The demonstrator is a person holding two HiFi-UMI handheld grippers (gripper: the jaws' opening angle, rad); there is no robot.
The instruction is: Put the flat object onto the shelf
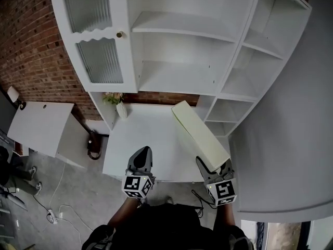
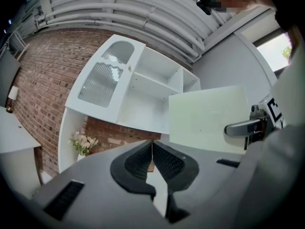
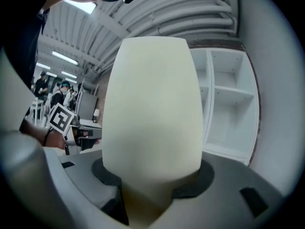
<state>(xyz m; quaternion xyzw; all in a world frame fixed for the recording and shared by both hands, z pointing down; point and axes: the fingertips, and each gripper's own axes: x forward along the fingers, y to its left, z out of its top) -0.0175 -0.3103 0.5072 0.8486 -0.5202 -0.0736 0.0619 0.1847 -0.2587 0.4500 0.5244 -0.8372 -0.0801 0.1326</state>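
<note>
Nearest me, the left gripper [image 1: 141, 159] is pressed shut on nothing, while the right gripper [image 1: 214, 170] pinches one end of the pale flat board [image 1: 199, 130], held up over the white desk [image 1: 140, 134]. It hasn't reached the shelf [image 1: 177, 79] beyond, so placing it remains, I'd say; seen from the right gripper, the board blocks much of it.

A red brick wall [image 1: 36, 51] stands at the back. A white vase with flowers [image 1: 120, 109] sits right by the wall. A small white table [image 1: 41, 126] stands near the wall. White cords [image 1: 56, 211] lie on the grey floor [image 1: 83, 189], away from the wall.
</note>
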